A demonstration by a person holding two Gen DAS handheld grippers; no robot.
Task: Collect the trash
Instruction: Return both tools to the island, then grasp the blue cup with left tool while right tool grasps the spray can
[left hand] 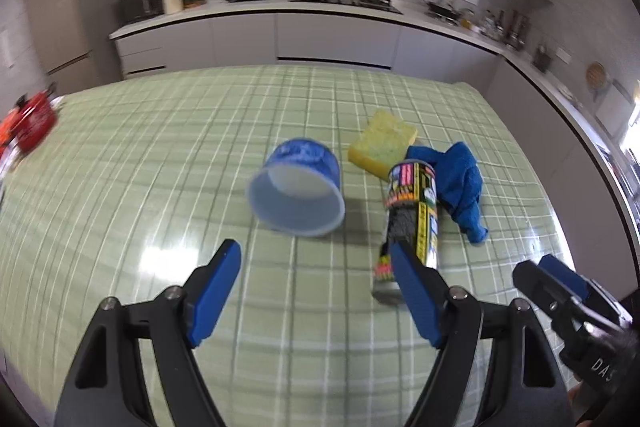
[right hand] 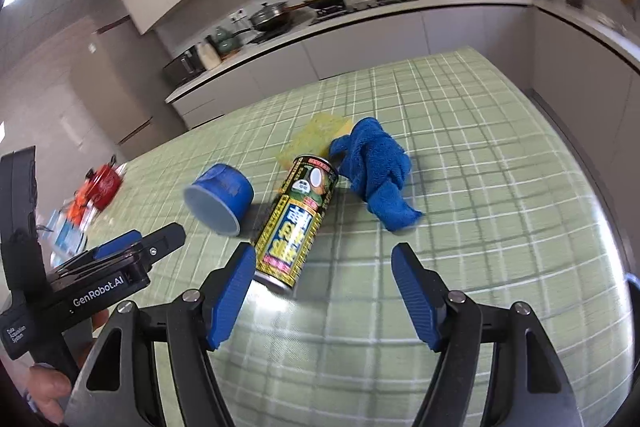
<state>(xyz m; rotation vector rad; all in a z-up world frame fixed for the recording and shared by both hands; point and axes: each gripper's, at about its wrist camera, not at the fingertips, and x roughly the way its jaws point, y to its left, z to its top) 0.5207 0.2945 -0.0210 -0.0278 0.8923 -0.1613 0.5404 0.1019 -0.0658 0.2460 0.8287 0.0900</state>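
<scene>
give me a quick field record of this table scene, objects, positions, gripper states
surface: green checked table
cup: blue cup on its side, mouth toward the camera
can: drink can lying down, right of cup
sponge: yellow sponge behind can
cloth: blue cloth bunched, right of can
left gripper: open, empty
right gripper: open, empty

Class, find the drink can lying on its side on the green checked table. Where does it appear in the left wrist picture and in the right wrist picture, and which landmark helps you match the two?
Left wrist view: the can lies right of centre, its near end behind a blue finger.
Right wrist view: the can lies just left of centre, fully visible.
Shared landmark: the blue cloth to the can's right.
</scene>
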